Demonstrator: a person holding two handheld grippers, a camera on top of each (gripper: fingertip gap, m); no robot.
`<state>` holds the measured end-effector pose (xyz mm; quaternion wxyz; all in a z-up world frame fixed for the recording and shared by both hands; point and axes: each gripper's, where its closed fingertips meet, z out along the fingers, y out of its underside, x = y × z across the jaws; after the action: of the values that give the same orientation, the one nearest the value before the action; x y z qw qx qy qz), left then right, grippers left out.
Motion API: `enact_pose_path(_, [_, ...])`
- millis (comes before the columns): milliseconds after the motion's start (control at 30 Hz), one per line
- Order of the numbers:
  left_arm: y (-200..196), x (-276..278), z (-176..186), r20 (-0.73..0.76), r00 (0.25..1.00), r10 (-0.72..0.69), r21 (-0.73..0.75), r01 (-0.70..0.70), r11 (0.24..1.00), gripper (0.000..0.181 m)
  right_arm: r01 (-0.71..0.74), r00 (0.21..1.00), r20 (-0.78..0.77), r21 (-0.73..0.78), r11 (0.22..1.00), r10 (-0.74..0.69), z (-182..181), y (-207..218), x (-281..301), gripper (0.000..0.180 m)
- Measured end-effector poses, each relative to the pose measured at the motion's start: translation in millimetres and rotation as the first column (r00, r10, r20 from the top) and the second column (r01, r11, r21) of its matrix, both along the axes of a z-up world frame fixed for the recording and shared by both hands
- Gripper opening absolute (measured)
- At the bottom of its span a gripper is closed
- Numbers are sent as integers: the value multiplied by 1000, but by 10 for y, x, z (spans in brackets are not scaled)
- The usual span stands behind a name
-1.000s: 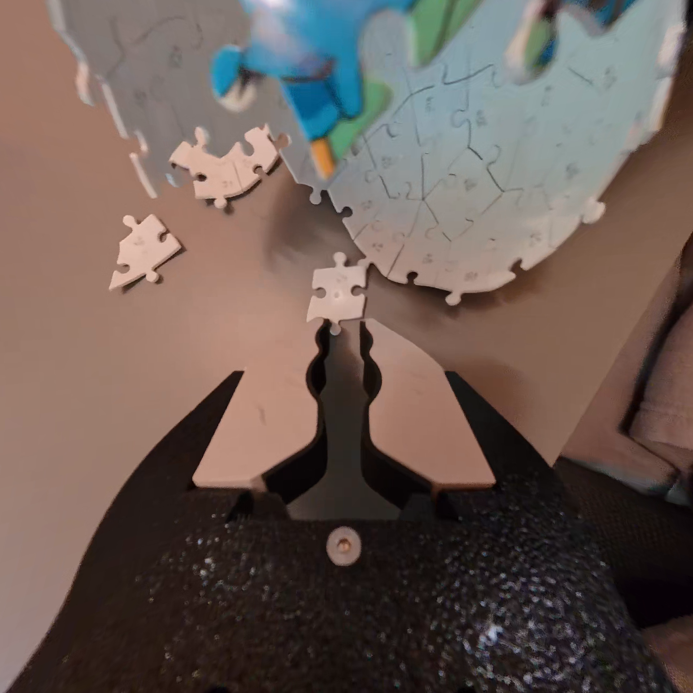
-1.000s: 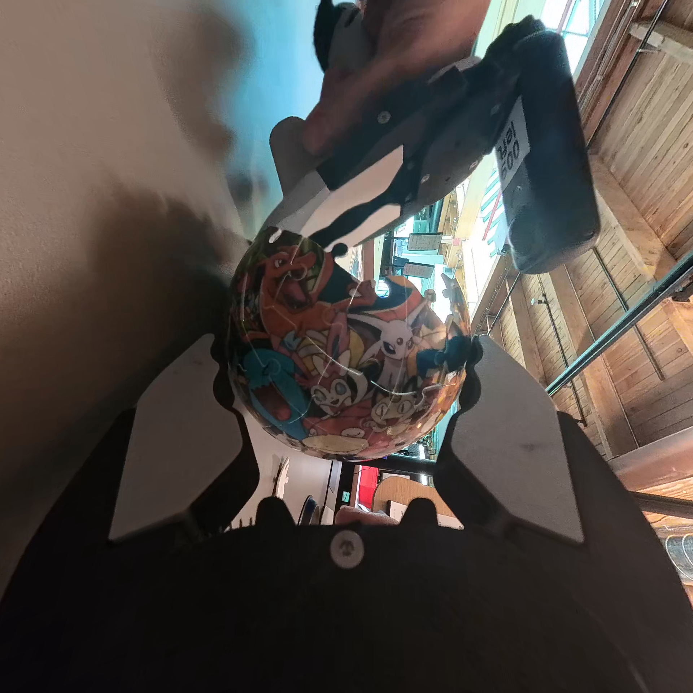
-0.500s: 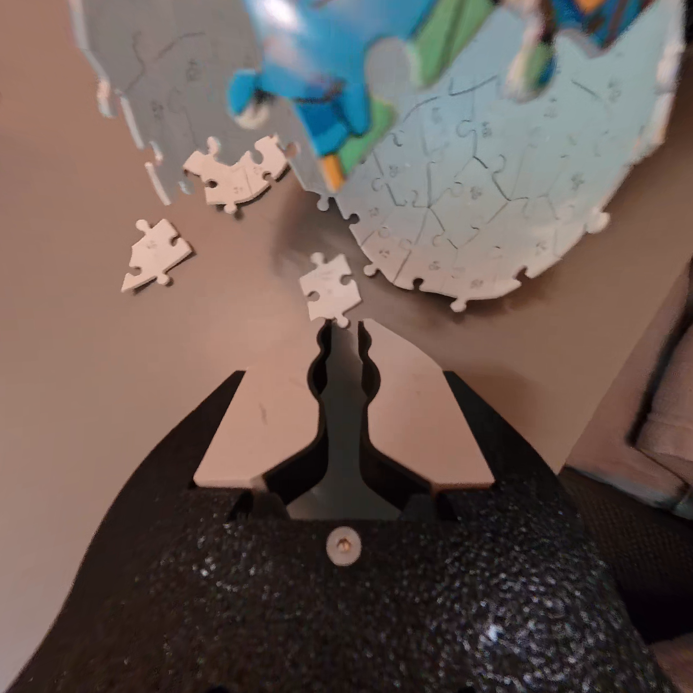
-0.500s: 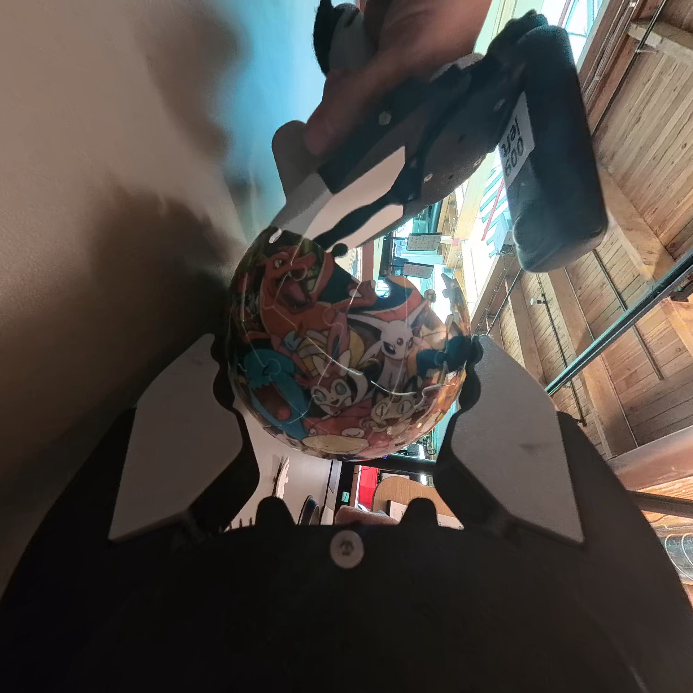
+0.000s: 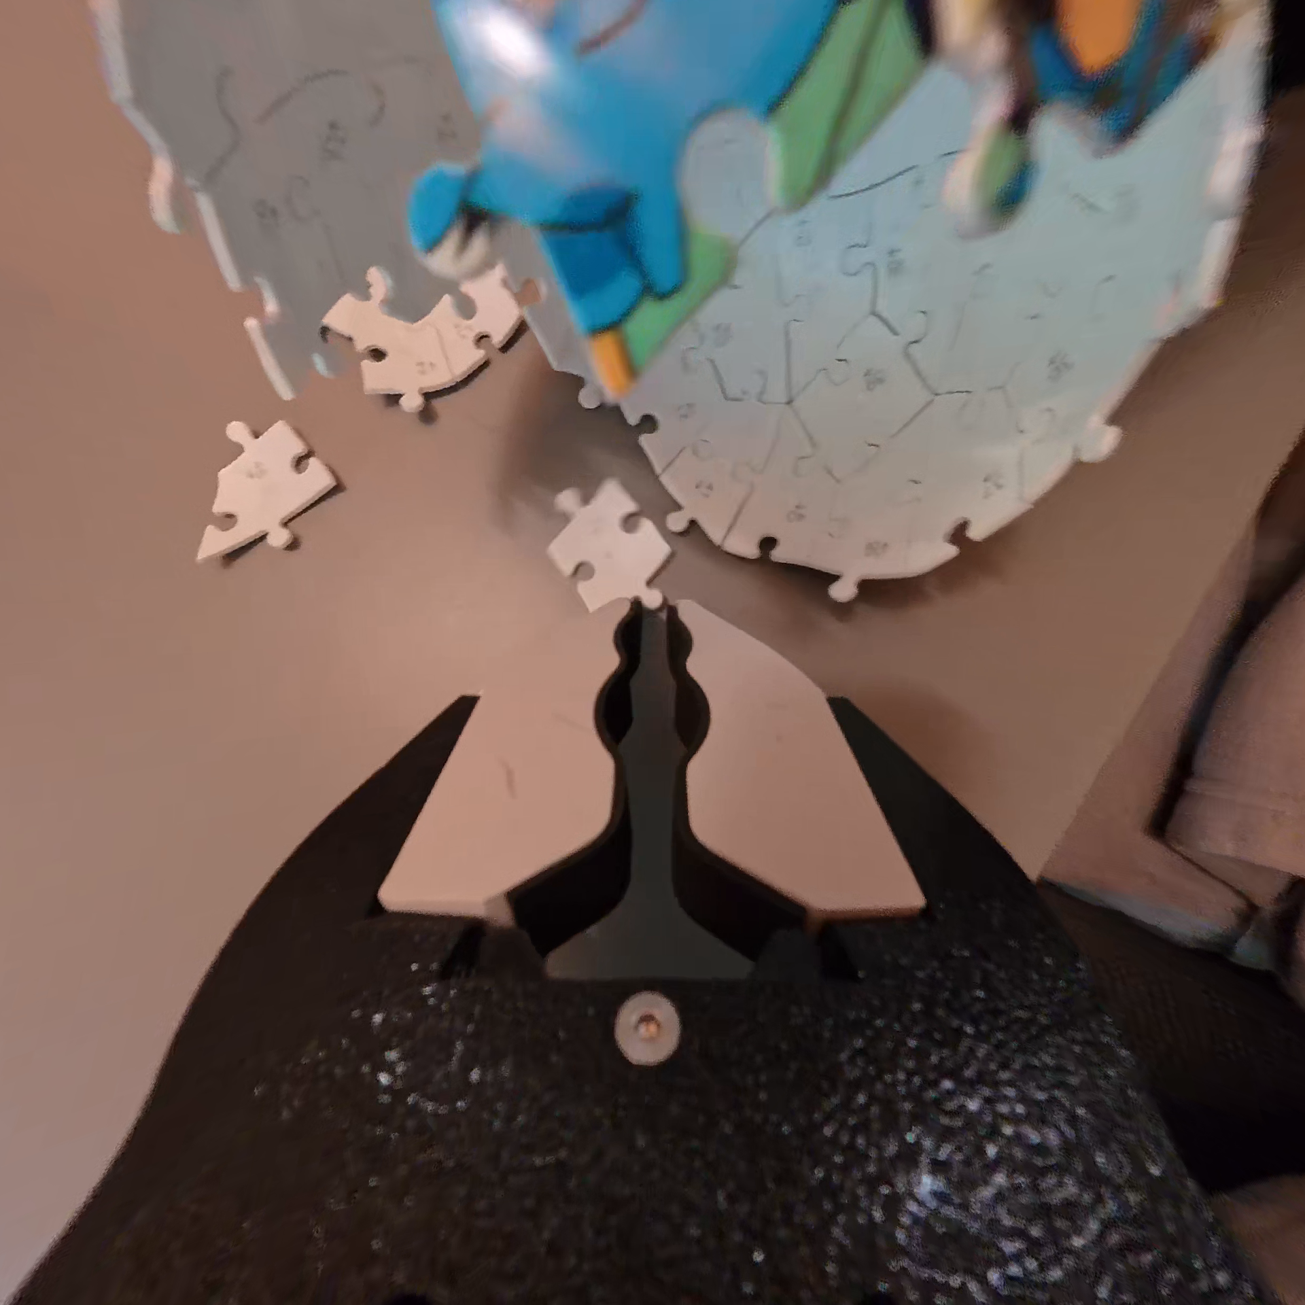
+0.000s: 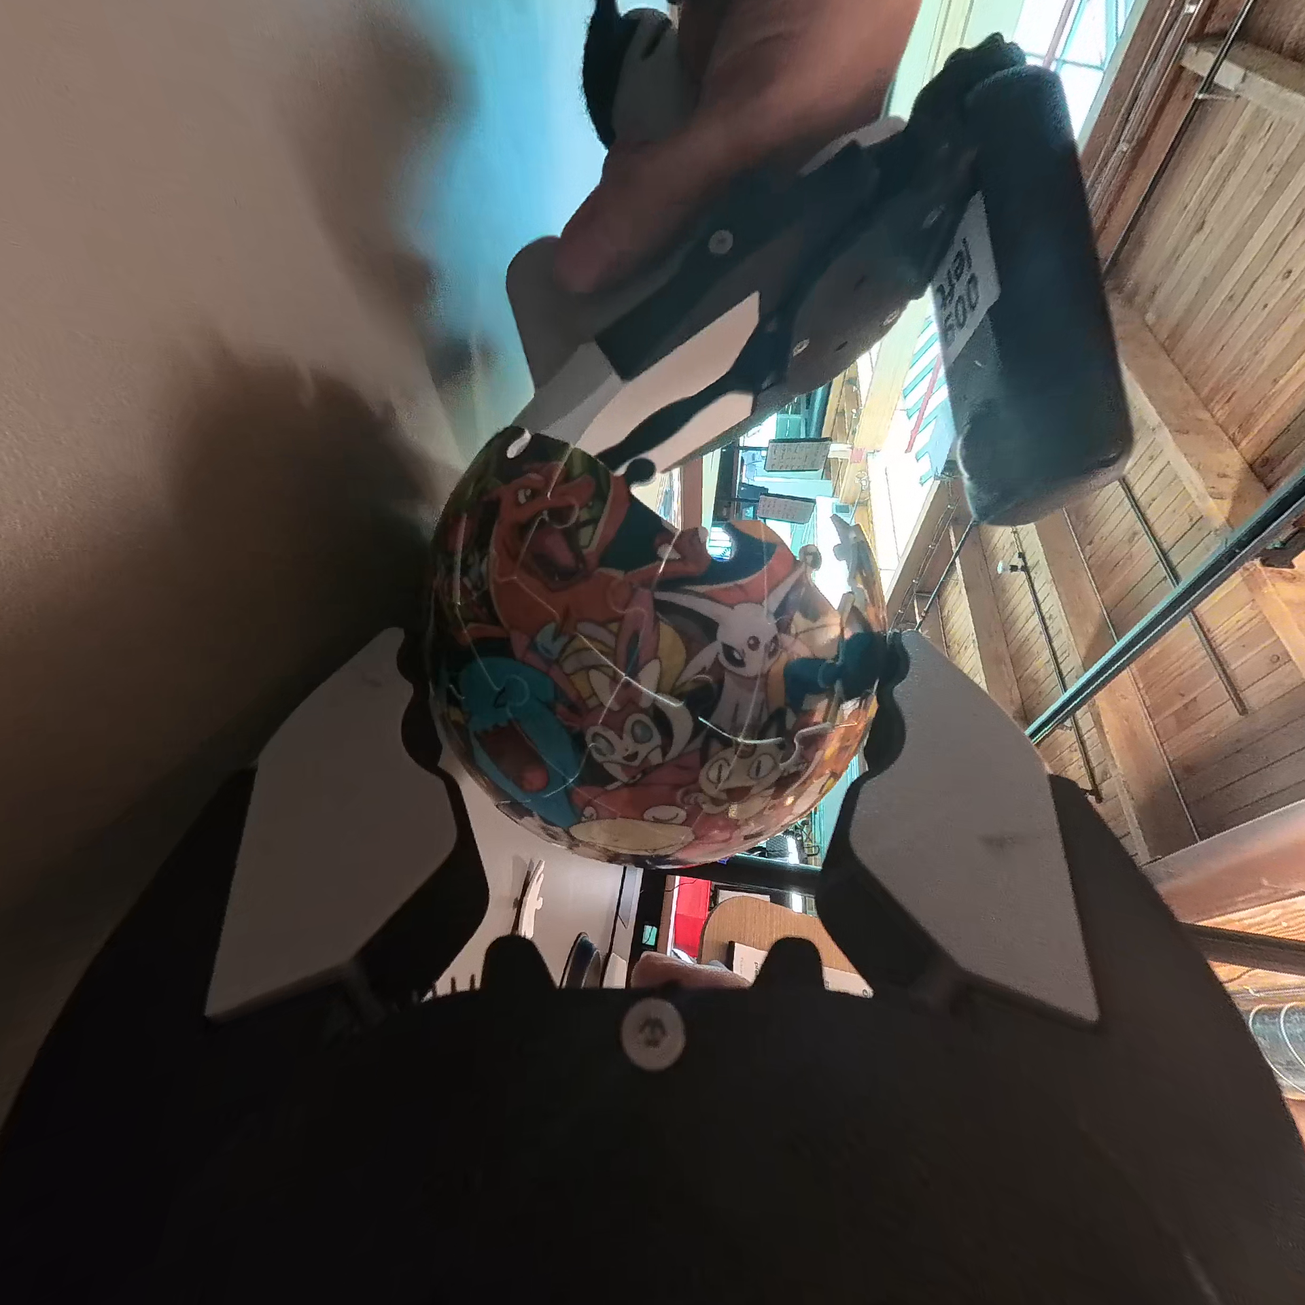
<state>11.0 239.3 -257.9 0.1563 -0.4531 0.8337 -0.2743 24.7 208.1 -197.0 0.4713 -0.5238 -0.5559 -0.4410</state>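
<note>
My left gripper (image 5: pixel 653 611) is almost fully closed, its tips pinching the tab of a white puzzle piece (image 5: pixel 611 547) low over the tan table (image 5: pixel 212 706). Just beyond it is a partly built puzzle ball (image 5: pixel 918 353), seen from its open side, with a pale inside and a jagged rim. My right gripper (image 6: pixel 657 650) is shut on this ball (image 6: pixel 650 706), one finger on each side of its coloured cartoon shell. The left gripper (image 6: pixel 635 459), held by a hand (image 6: pixel 706 141), also shows in the right wrist view, its tips at the ball's upper rim.
Two joined white pieces (image 5: pixel 424 339) and a single loose piece (image 5: pixel 265 487) lie on the table to the left. The table edge runs down the right, with grey fabric (image 5: pixel 1236 812) beyond it. Wooden boards (image 6: pixel 1200 635) fill the right wrist view's background.
My left gripper's jaws have narrowed onto the piece's tab, and the piece has turned clockwise. The ball stays gripped in my right gripper with little movement.
</note>
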Motion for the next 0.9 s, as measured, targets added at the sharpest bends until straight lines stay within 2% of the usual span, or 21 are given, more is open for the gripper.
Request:
enact_pose_path(67, [-21, 6, 45, 26, 1000, -12, -8, 13, 1000, 9, 0, 1000, -1, 0, 1000, 0, 2, 2, 0, 119])
enact_pose_path(167, [82, 144, 64, 87, 994, 61, 12, -62, 998, 20, 0, 1000, -1, 0, 1000, 0, 3, 3, 0, 119])
enact_pose_path(300, [70, 182, 2, 61, 994, 93, -61, -90, 994, 31, 0, 1000, 2, 0, 1000, 0, 6, 4, -2, 119])
enact_pose_path(433, [134, 193, 10, 76, 991, 109, -28, -107, 994, 36, 0, 1000, -2, 0, 1000, 0, 7, 6, 3, 119])
enact_pose_path(533, [136, 173, 71, 116, 990, 77, -4, -77, 997, 28, 0, 1000, -2, 1, 1000, 0, 10, 7, 4, 119])
enact_pose_path(633, [44, 119, 65, 115, 993, 9, -38, -4, 999, 35, -1, 1000, -2, 0, 1000, 1, 11, 8, 4, 119])
enact_pose_path(767, [22, 146, -13, 97, 995, 6, -76, 1, 997, 39, 0, 1000, -1, 0, 1000, 0, 12, 9, 4, 119])
enact_pose_path(900, [39, 186, -13, 99, 995, 11, -83, -2, 997, 28, -2, 1000, 0, -6, 1000, 2, 12, 14, 3, 119])
